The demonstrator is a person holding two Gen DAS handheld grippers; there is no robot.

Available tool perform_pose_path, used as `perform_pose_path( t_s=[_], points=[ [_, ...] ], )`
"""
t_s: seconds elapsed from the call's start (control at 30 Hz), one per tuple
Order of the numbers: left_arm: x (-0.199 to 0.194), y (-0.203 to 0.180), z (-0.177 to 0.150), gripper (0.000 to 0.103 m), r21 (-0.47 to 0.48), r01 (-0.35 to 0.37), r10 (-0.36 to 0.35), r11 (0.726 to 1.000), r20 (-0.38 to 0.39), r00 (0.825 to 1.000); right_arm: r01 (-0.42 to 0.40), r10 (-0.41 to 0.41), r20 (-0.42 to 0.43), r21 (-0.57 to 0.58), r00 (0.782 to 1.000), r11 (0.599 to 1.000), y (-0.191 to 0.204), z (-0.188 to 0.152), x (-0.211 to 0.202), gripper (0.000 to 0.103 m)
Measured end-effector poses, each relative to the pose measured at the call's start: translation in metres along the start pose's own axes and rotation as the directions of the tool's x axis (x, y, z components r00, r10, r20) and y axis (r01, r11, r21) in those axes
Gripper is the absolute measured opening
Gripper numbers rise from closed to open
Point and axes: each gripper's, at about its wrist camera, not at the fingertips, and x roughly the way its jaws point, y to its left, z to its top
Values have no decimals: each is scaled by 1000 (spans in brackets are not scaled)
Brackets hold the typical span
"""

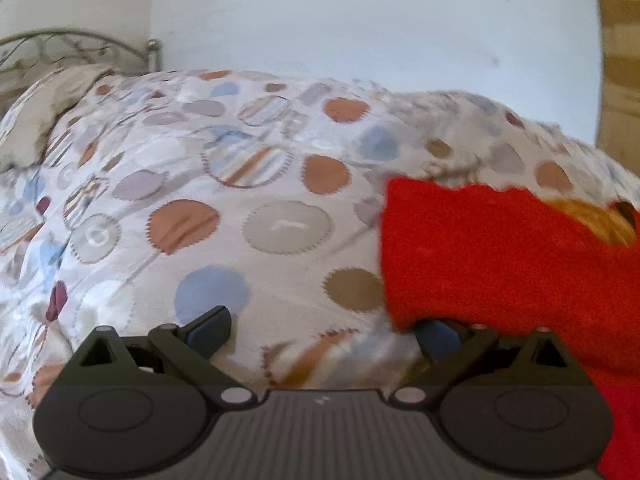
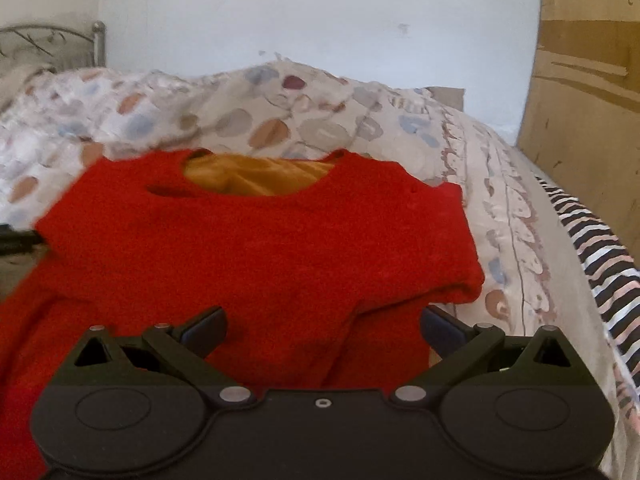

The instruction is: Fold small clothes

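The red sweater (image 2: 264,248) lies collar-away on the bed (image 2: 500,184) dead ahead of the wide-open right tongs (image 2: 322,330), while the left tongs (image 1: 322,332), also wide, sit off its left edge.

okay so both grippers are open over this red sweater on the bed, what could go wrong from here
The red sweater lies on a soft, rumpled duvet, so a fold may come out crooked or sag. The orange lining shows at the neck; a pinch might catch only one layer and let the other slide. In the left wrist view the left gripper sits mostly over bare duvet with one finger under the sweater's edge, so closing there could grab bedding too. The right gripper is open over the body.
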Motion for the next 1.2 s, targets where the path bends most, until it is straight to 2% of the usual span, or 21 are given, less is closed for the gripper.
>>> perform_pose_path(
  t_s=[0.07, 0.23, 0.5, 0.7, 0.83, 0.97, 1.2],
  points=[
    [2, 6, 2, 102, -33, -7, 7, 999, 3, 1000, 11, -11, -24, 3, 1000, 1000, -3, -9, 8, 103],
    [8, 11, 5, 102, -42, -37, 36, 998, -19, 999, -38, 41, -33, 104, 999, 994, -19, -21, 10, 103],
    [-8, 5, 5, 102, 28, -32, 33, 999, -64, 997, -70, 73, -11, 145, 997, 987, -25, -21, 1, 103],
    [-57, 12, 1, 102, 38, 25, -22, 999, -80, 997, -104, 103, 19, 139, 995, 985, -32, -34, -44, 103],
    [-100, 14, -9, 103, 59, 122, -116, 991, -93, 989, -99, 98, 15, 75, 995, 992, -32, -60, -82, 103],
    [-140, 15, -22, 103, 73, 173, -166, 982, -87, 982, -80, 80, 1, 52, 997, 995, -34, -91, -116, 103],
    [-187, 22, -41, 103, 58, 198, -194, 979, -68, 979, -36, 36, 0, 32, 999, 999, -35, -137, -165, 103]
  ],
)
